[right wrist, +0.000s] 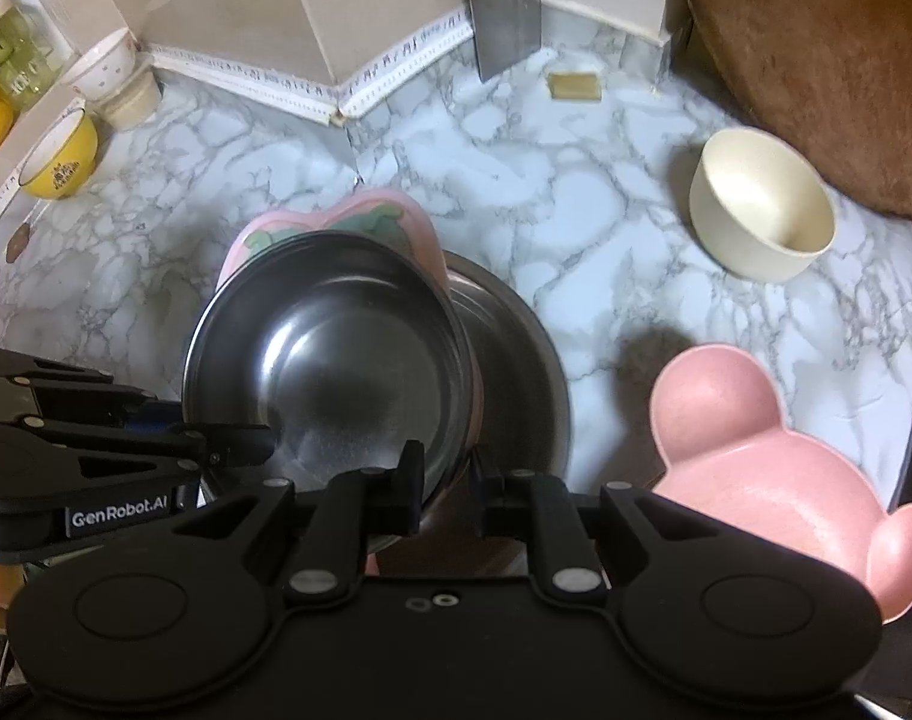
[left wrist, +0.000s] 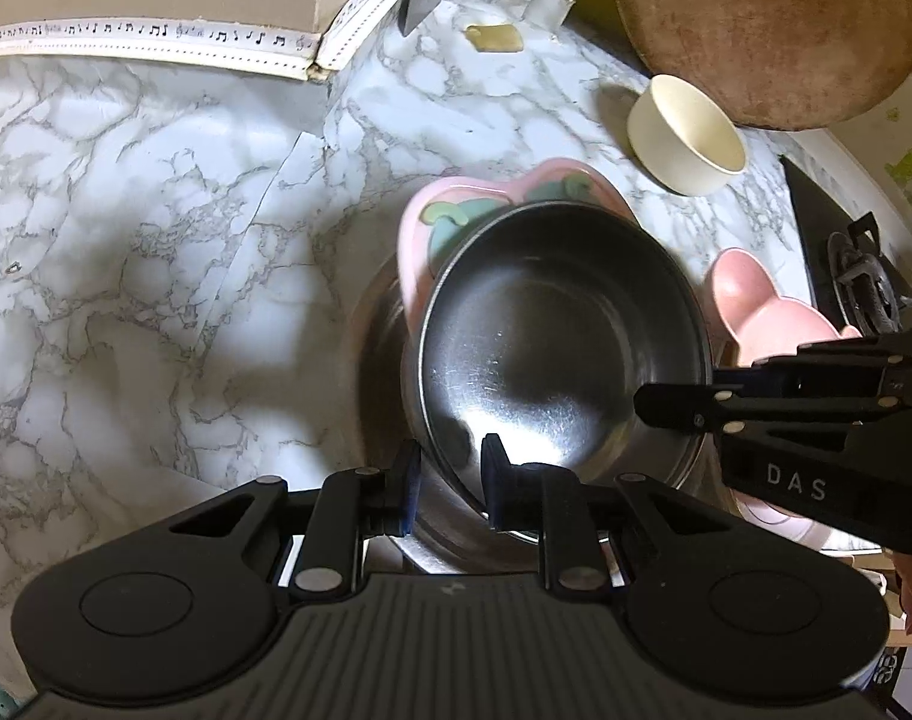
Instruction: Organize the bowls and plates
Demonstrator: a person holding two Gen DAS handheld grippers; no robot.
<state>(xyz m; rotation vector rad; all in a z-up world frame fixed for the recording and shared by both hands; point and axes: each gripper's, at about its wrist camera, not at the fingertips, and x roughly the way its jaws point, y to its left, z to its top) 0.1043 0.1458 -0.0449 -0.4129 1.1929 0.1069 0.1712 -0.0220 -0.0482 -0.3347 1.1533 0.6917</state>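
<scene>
A steel bowl (left wrist: 552, 330) is held tilted over a larger steel bowl (left wrist: 378, 336) on the marble counter. My left gripper (left wrist: 450, 480) is shut on its near rim. My right gripper (right wrist: 447, 480) is shut on the steel bowl's (right wrist: 336, 372) other rim, over the larger steel bowl (right wrist: 516, 372). A pink plate with green shapes (left wrist: 438, 210) leans behind the held bowl; it also shows in the right wrist view (right wrist: 396, 216). A pink bear-shaped dish (right wrist: 774, 468) and a cream bowl (right wrist: 762, 210) sit to the right.
A yellow bowl (right wrist: 60, 162) and a white patterned bowl (right wrist: 102, 66) stand at the far left. A round brown board (left wrist: 768, 24) leans at the back right. A gas stove (left wrist: 846, 264) lies at the right edge. A small tan block (right wrist: 573, 86) lies near the wall.
</scene>
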